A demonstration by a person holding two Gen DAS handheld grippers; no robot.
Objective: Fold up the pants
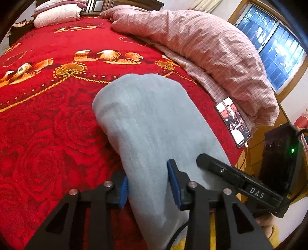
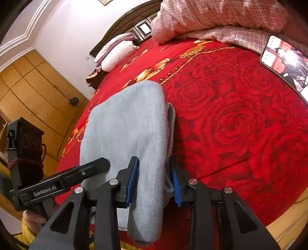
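Both grippers straddle the near end of the pants (image 1: pixel 154 119) on the red bed (image 1: pixel 48 125).
My left gripper (image 1: pixel 148 184) and right gripper (image 2: pixel 154 182) sit part-open around soft, light fleece; I'd pinch the layered near edges, since it likely droops and slides.

Open bedspread left of the pants, clutter to their right

Left of the folded grey pants (image 1: pixel 154 125) the red bed (image 1: pixel 48 125) lies bare; right of them a phone (image 1: pixel 233 123) and heaped checked quilt (image 1: pixel 211 50) block passage, pillows (image 1: pixel 57 13) beyond.
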